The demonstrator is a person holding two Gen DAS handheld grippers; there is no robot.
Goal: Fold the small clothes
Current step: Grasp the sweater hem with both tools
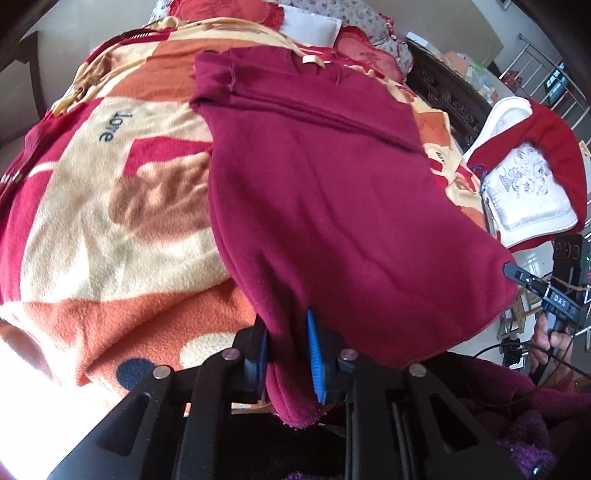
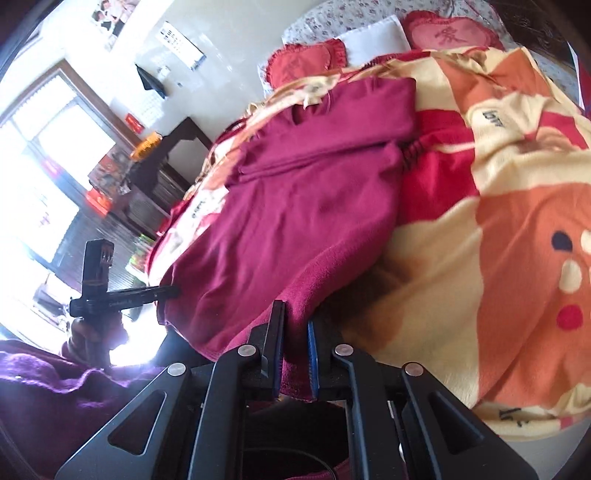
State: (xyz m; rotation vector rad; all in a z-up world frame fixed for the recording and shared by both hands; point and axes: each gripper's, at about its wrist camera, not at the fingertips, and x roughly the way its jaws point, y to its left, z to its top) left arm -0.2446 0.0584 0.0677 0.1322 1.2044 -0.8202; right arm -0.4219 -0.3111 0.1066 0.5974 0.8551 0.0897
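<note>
A maroon fleece top (image 1: pixel 325 199) lies spread on an orange, cream and red blanket (image 1: pixel 110 229), its neck label toward the far end. My left gripper (image 1: pixel 286 332) is shut on the near hem, a thick fold of maroon cloth pinched between its blue pads. In the right wrist view the same maroon top (image 2: pixel 303 206) runs away from me, and my right gripper (image 2: pixel 295 332) is shut on the other near corner of the hem. Each gripper shows in the other's view: the right gripper (image 1: pixel 517 273) at the top's right corner, the left gripper (image 2: pixel 173 291) at its left corner.
Red heart cushions (image 2: pixel 306 61) and a white pillow (image 1: pixel 314 27) lie at the bed's head. A white embroidered cushion on red cloth (image 1: pixel 524 184) sits right of the bed. Dark wooden furniture (image 2: pixel 155 177) and a bright window (image 2: pixel 55 155) stand on the left. A purple sleeve (image 2: pixel 55 380) is near.
</note>
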